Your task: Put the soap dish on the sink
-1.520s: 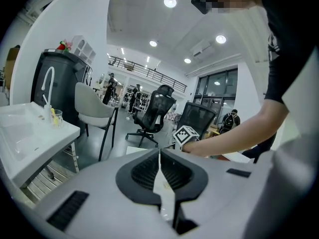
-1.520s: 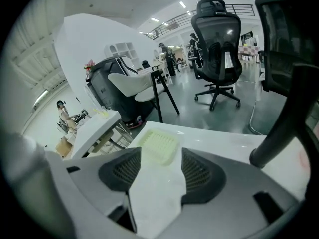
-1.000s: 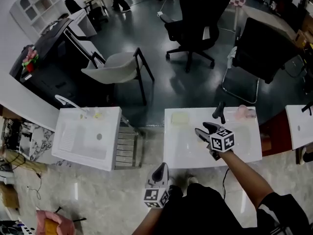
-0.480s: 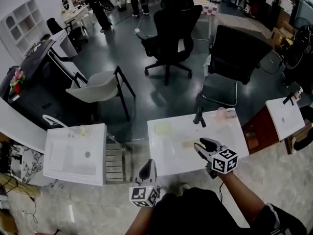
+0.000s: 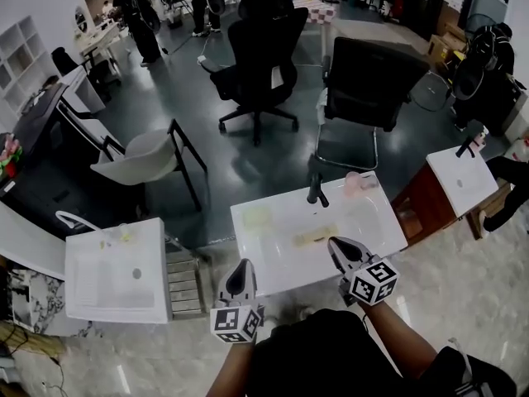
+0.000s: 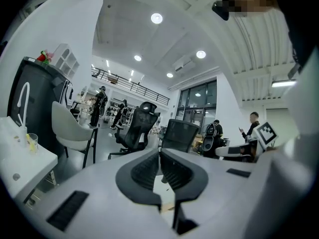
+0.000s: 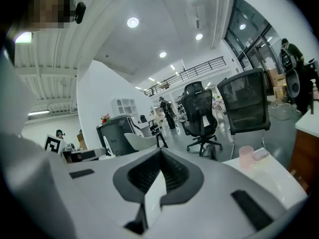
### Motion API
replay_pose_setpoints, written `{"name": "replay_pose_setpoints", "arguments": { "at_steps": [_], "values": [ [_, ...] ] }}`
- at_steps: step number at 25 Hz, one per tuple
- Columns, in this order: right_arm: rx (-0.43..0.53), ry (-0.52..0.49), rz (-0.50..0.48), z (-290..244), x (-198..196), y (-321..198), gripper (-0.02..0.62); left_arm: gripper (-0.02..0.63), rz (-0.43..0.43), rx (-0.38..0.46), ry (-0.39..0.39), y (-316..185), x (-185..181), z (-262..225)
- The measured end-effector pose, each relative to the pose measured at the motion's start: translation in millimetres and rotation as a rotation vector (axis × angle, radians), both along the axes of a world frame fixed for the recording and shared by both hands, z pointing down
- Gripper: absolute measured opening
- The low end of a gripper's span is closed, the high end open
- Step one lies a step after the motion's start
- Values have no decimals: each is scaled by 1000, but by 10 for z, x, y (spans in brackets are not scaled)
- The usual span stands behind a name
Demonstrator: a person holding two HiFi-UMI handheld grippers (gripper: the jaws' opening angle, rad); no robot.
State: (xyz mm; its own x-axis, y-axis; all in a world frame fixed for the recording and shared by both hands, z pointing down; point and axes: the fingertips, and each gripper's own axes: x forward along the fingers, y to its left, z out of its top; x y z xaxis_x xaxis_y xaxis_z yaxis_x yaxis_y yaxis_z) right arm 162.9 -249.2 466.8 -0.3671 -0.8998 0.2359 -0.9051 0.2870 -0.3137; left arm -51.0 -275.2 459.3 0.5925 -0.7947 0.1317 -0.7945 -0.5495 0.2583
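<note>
We find the soap dish [image 5: 316, 236], a flat tan oblong, lying in the middle of the white sink [image 5: 277, 263], in front of the black tap [image 5: 315, 190] and apart from both grippers. A pink cup [image 5: 353, 184] stands on the back rim just right of the tap, and a pale yellow-green pad [image 5: 256, 217] lies on the sink's left part. Our right gripper [image 5: 336, 246] hovers over the near right edge of the sink, its tips close to the dish but not touching it. Its jaws have just been closing and now meet, and in the right gripper view we see nothing between them. Our left gripper [image 5: 241, 270] is held at the sink's near left corner, pointing towards it. In the left gripper view its jaws are pressed together with nothing caught in them. To the left stands a second white sink [image 5: 116, 275], well apart. Beyond the sinks we see a black office chair [image 5: 260, 44], a black mesh chair [image 5: 372, 77] and a white chair [image 5: 136, 155] on the dark floor [image 5: 281, 151]
</note>
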Motion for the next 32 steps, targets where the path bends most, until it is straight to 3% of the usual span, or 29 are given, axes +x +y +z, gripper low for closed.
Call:
{"name": "replay_pose_setpoints", "arguments": {
  "at_steps": [4,8,12,21,32],
  "values": [
    [49,31,73,-148,46,51,0,15,23,23,2,-64,-2,-90],
    [35,101,115,-138,69,54,0,15,36,56,-9,-142,-38,-202],
    [56,102,149,-150,86,62,-2,15,53,102,-42,-161,-95,-257],
    [71,157,260,-109,199,20,-2,15,61,98,-31,-198,-261,-167],
    [53,192,221,27,-29,-103,-2,15,29,81,-22,-242,-554,-31]
  ]
}}
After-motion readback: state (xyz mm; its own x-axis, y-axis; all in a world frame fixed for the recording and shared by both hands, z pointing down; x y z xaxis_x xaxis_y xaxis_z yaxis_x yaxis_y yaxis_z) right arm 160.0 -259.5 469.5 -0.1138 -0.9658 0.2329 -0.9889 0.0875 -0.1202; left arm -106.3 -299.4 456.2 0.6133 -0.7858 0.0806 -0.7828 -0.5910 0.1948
